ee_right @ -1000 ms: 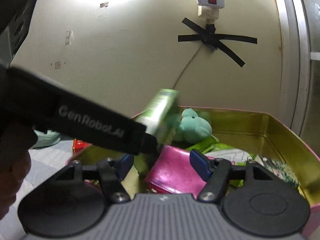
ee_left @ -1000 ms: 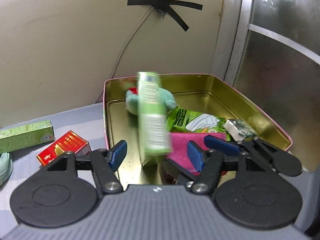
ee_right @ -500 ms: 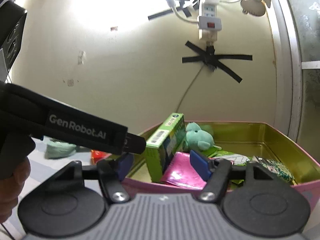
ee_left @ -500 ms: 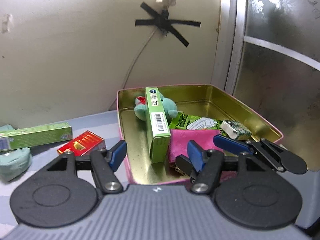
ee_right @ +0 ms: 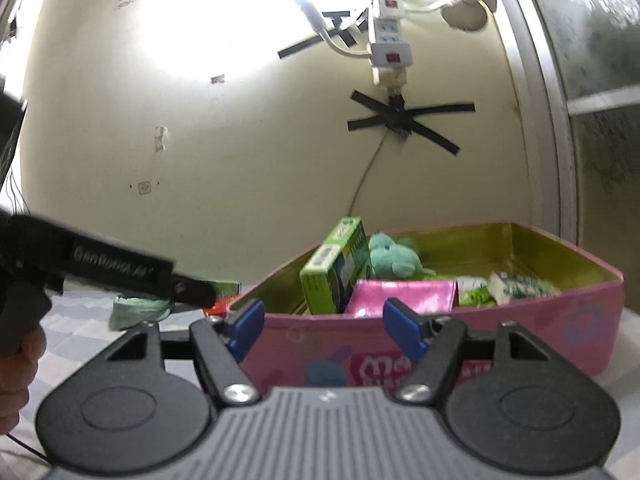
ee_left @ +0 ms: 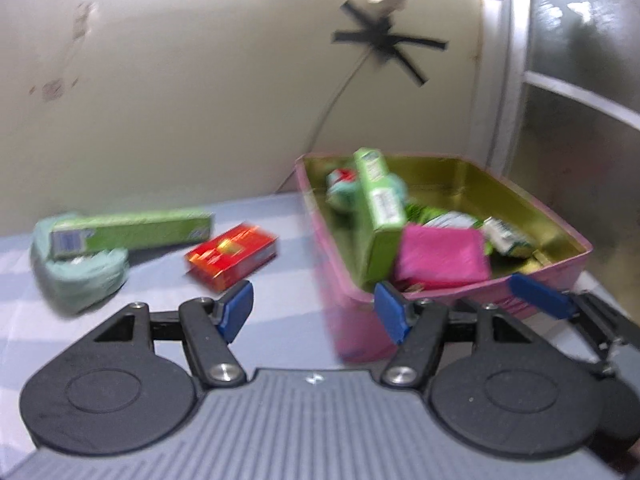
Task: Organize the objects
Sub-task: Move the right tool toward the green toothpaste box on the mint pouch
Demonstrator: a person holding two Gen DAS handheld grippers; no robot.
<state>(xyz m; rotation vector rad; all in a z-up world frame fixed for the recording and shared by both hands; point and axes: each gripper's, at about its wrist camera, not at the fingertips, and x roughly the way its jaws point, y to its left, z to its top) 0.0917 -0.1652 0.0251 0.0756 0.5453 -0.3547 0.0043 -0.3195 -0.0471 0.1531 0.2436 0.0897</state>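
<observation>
Pink tin (ee_left: 532, 284) beyond the right gripper (ee_right: 323, 330) holds sorted items; red box (ee_left: 232, 254) just ahead of the empty, spread left gripper (ee_left: 316, 314) fingers looks next.

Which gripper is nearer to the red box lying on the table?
Left. The left gripper hovers open just short of the red box, which lies by its left finger. The right gripper faces the pink tin, the box beyond its left side.
</observation>
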